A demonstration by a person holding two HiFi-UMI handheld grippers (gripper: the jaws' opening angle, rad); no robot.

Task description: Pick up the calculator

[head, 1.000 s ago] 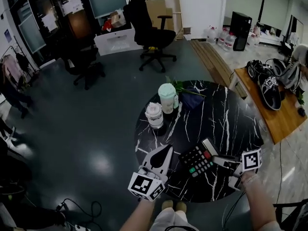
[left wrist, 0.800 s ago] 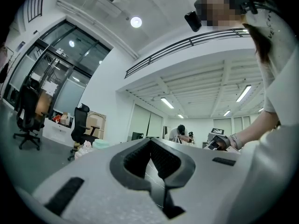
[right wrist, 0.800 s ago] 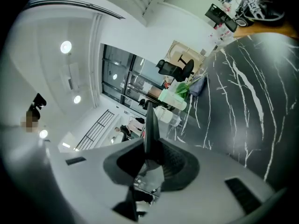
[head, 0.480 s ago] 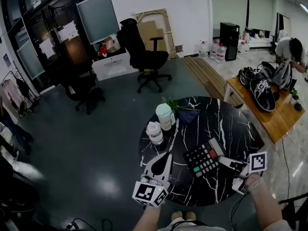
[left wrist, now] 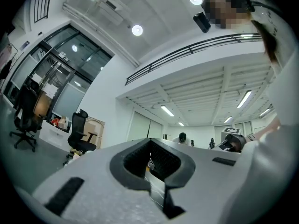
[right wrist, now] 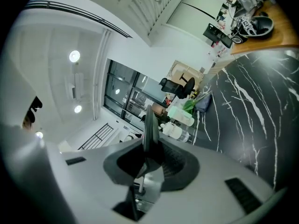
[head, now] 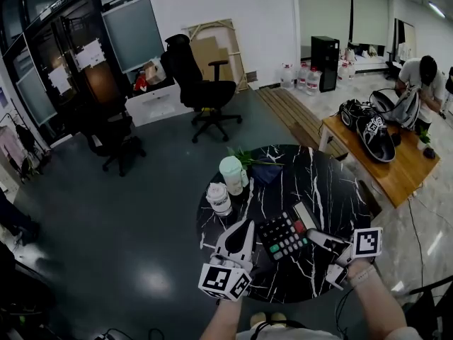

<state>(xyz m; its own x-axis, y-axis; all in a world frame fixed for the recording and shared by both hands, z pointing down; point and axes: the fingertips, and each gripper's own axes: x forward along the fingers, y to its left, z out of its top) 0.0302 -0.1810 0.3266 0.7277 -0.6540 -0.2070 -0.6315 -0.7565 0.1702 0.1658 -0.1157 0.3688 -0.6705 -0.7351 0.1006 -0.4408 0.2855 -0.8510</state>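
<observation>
The black calculator (head: 283,236), with a red and a green key, hangs tilted above the front of the round black marble table (head: 333,190). My right gripper (head: 315,238) is shut on its right end. In the right gripper view the calculator (right wrist: 150,125) shows edge-on as a thin dark slab clamped between the jaws of my right gripper (right wrist: 149,148). My left gripper (head: 246,225) hovers just left of the calculator, shut and holding nothing. In the left gripper view my left gripper (left wrist: 152,160) has only the room beyond its jaws.
A white cup with a pale green lid (head: 231,174), a white jar (head: 218,197) and a dark cloth with green leaves (head: 265,170) stand at the table's far left. A wooden bench (head: 396,176) with gear is to the right, a person (head: 417,76) beyond it. Office chairs (head: 195,76) stand behind.
Both grippers have risen. The calculator has gone up with the right gripper, which still clamps it. The head view has lifted to show more of the room.
</observation>
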